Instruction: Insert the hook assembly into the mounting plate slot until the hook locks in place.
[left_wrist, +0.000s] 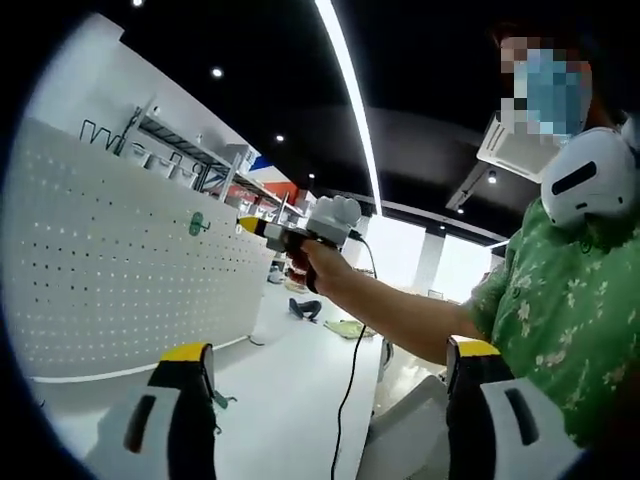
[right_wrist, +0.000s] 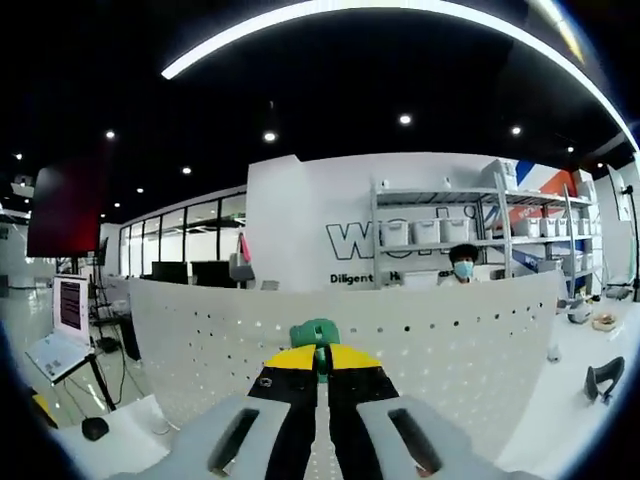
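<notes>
- While you hold both tools up at the white pegboard (left_wrist: 110, 260), your right claw (right_wrist: 321, 362) has its yellow-tipped jaws pressed together on the green hook (right_wrist: 314, 333), right against the board's perforated face.
- From the left gripper view, that same green hook (left_wrist: 197, 223) sits on the pegboard's upper part, with the right claw (left_wrist: 252, 226) just beside it and your hand (left_wrist: 312, 262) wrapped around the tool's handle.
- Your left claw (left_wrist: 330, 360) stands spread wide, gripping nothing, its jaws well apart and off the pegboard, which lies toward its left jaw.
- A black cable (left_wrist: 350, 380) hangs down from the right tool, away from the pegboard.
- Behind the pegboard, a metal shelf (right_wrist: 470, 225) carries white bins along the wall, and a person (right_wrist: 463, 266) shows just above the board's top edge.
- A laptop (right_wrist: 62, 325) stands open on a desk well off the pegboard's left end.
</notes>
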